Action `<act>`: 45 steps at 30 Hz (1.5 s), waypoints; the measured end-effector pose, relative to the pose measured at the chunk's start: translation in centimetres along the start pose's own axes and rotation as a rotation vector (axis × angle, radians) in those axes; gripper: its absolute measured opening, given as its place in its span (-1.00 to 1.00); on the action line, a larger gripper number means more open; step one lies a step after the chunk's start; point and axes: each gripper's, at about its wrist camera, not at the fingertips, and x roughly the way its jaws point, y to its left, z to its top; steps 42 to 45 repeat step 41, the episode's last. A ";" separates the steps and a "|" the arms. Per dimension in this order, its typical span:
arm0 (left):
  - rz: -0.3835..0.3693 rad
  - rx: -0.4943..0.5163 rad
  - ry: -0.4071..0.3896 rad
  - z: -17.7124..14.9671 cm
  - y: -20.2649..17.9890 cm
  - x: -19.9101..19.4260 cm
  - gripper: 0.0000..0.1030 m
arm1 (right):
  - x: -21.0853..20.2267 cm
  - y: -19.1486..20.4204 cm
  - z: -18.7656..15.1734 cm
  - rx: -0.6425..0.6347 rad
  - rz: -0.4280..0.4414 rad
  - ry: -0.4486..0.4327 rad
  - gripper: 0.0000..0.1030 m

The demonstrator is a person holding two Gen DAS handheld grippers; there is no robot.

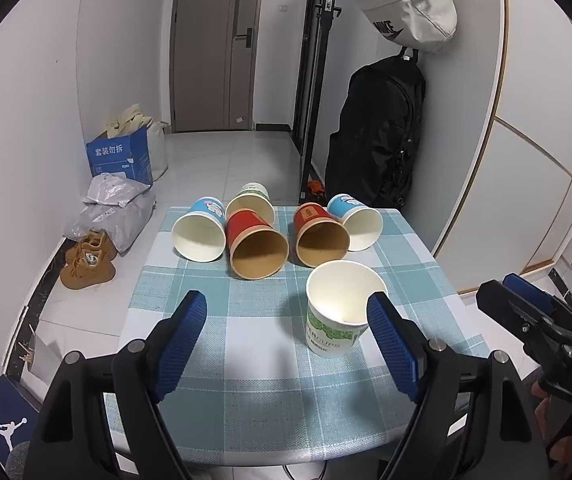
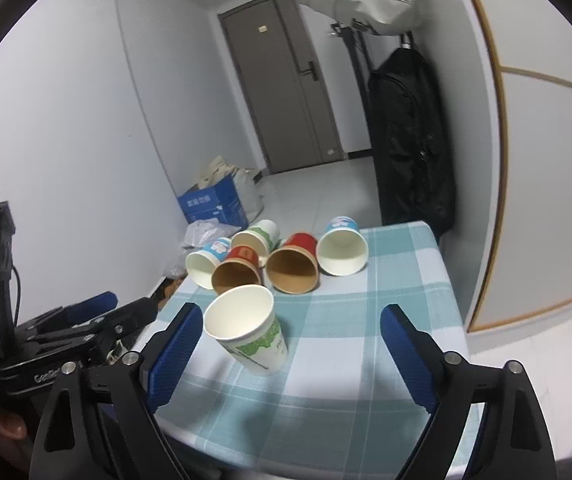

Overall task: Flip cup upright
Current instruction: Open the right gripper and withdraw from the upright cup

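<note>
A white cup with a green pattern stands upright on the checked tablecloth; it also shows in the right wrist view. Behind it several cups lie on their sides, mouths toward me: a blue one, a red one, a green-white one, another red one and another blue one. My left gripper is open and empty, above the near table, its right finger beside the upright cup. My right gripper is open and empty, the upright cup just inside its left finger.
The table is small; its far edge lies just behind the lying cups. On the floor to the left are brown shoes, grey bags and a blue box. A black backpack hangs at the right.
</note>
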 end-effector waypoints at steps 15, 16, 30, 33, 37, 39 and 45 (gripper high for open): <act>-0.011 -0.032 -0.011 -0.2 0.0 -0.2 0.53 | -1.1 0.1 -0.5 -0.027 -0.023 -0.017 0.83; -0.013 -0.034 -0.011 -0.3 0.0 -0.2 0.53 | -1.1 0.1 -0.5 -0.026 -0.024 -0.016 0.83; -0.003 -0.055 0.002 -0.3 0.2 0.0 0.53 | -0.9 0.0 -0.4 -0.024 -0.023 -0.006 0.83; -0.005 -0.061 -0.007 -0.3 0.3 0.0 0.53 | -0.8 -0.1 -0.4 -0.018 -0.024 -0.004 0.83; -0.003 -0.066 -0.007 -0.3 0.5 0.0 0.53 | -0.7 -0.1 -0.3 -0.020 -0.026 -0.004 0.83; -0.023 -0.072 -0.007 -0.3 0.5 0.0 0.53 | -0.6 -0.2 -0.3 -0.017 -0.026 0.000 0.83; -0.042 -0.071 -0.015 -0.4 0.5 -0.1 0.53 | -0.5 -0.2 -0.3 -0.010 -0.023 0.007 0.86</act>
